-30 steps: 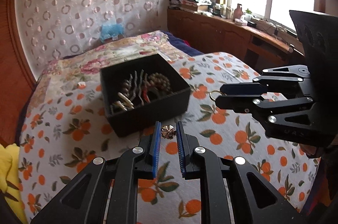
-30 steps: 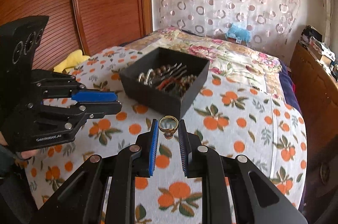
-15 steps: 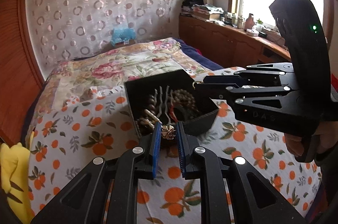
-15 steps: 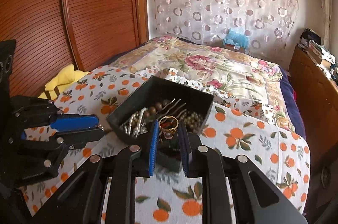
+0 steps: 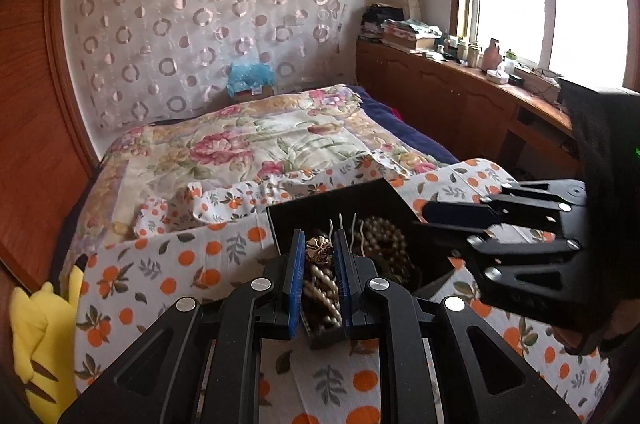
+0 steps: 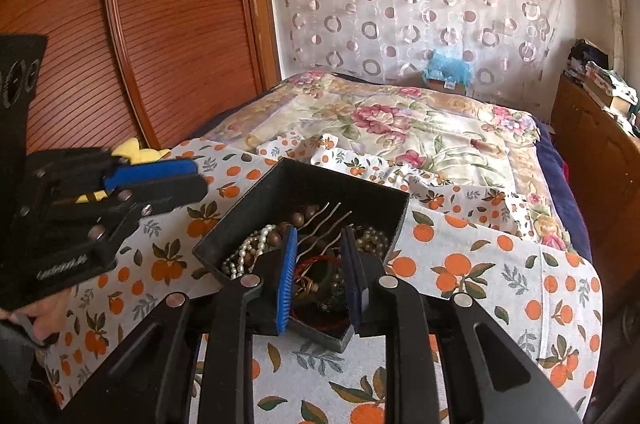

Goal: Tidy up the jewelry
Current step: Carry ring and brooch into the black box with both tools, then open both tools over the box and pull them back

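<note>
Orange-print cloth covered the bed (image 5: 168,264) where the black box (image 6: 352,191) of jewelry sat. Our left claw (image 5: 318,252) hovered over it, pinching a gold flower brooch (image 5: 319,248), while our right claw (image 6: 320,256) had just been opening, empty, above the beads. Only the left view showed the brooch; next, we judged, came releasing it into the box.

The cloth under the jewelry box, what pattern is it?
Oranges with leaves on white cloth, clearest in the right wrist view.

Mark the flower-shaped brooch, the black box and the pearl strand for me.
flower-shaped brooch (image 5: 319,248), left wrist view, its gold petals.
black box (image 6: 320,179), right wrist view, far inner wall.
pearl strand (image 6: 250,246), right wrist view, white beads.
</note>
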`<state>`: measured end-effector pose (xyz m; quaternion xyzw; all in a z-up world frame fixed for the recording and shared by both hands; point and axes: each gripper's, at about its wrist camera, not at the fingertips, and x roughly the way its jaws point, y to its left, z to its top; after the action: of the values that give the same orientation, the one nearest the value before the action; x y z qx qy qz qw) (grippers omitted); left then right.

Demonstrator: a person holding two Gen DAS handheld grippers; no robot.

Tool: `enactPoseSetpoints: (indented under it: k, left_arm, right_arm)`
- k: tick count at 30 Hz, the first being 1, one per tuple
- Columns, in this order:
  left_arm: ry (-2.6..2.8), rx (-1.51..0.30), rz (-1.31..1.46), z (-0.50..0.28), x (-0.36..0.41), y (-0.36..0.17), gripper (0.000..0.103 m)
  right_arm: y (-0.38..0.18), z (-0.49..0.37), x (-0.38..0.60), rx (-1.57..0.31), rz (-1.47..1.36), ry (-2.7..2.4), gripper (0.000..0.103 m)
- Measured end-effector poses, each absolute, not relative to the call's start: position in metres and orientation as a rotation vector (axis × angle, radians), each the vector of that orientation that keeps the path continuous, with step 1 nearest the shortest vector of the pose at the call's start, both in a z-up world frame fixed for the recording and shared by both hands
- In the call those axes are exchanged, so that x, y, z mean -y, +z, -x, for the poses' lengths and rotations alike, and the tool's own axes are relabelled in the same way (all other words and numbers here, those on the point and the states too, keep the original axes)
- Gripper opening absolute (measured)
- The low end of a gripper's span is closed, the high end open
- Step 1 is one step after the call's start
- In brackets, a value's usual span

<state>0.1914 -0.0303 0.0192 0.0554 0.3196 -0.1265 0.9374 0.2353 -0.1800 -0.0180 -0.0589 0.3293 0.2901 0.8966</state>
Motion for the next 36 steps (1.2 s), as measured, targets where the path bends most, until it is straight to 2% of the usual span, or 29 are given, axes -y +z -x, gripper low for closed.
enactPoseSetpoints:
  k: [8, 11, 21, 23, 24, 27, 30, 32, 34, 36]
  left_arm:
    - [-0.237, -0.681, -0.113, -0.220, 0.034, 0.003, 0.014]
    - [-0.222, -0.698, -0.120, -0.229, 0.035, -0.006, 0.014]
    - [-0.198, -0.739, -0.103, -0.245, 0.035, -0.022, 0.015]
    - [-0.196, -0.740, -0.103, -0.244, 0.035, -0.022, 0.024]
    - [-0.196, -0.732, -0.101, -0.241, 0.034, -0.020, 0.035]
    - [-0.194, -0.711, -0.093, -0.233, 0.032, -0.015, 0.039]
    - [-0.188, -0.693, -0.071, -0.223, 0.026, -0.010, 0.063]
    - [-0.181, -0.677, -0.069, -0.216, 0.023, -0.007, 0.074]
    - [-0.183, -0.663, -0.061, -0.208, 0.019, -0.003, 0.089]
    - [-0.188, -0.654, -0.047, -0.199, 0.016, -0.001, 0.093]
  right_arm:
    - [-0.019, -0.228, 0.190, -0.669, 0.128, 0.568, 0.025]
    - [-0.021, -0.227, 0.195, -0.666, 0.125, 0.558, 0.031]
    - [-0.024, -0.219, 0.210, -0.650, 0.121, 0.532, 0.033]
    - [-0.025, -0.220, 0.212, -0.648, 0.116, 0.527, 0.034]
    - [-0.026, -0.220, 0.213, -0.647, 0.111, 0.522, 0.034]
    - [-0.028, -0.218, 0.215, -0.648, 0.104, 0.513, 0.035]
    - [-0.032, -0.218, 0.219, -0.650, 0.095, 0.499, 0.035]
    - [-0.034, -0.218, 0.220, -0.651, 0.086, 0.489, 0.035]
    - [-0.034, -0.217, 0.222, -0.644, 0.079, 0.472, 0.047]
    - [-0.034, -0.216, 0.225, -0.635, 0.071, 0.456, 0.060]
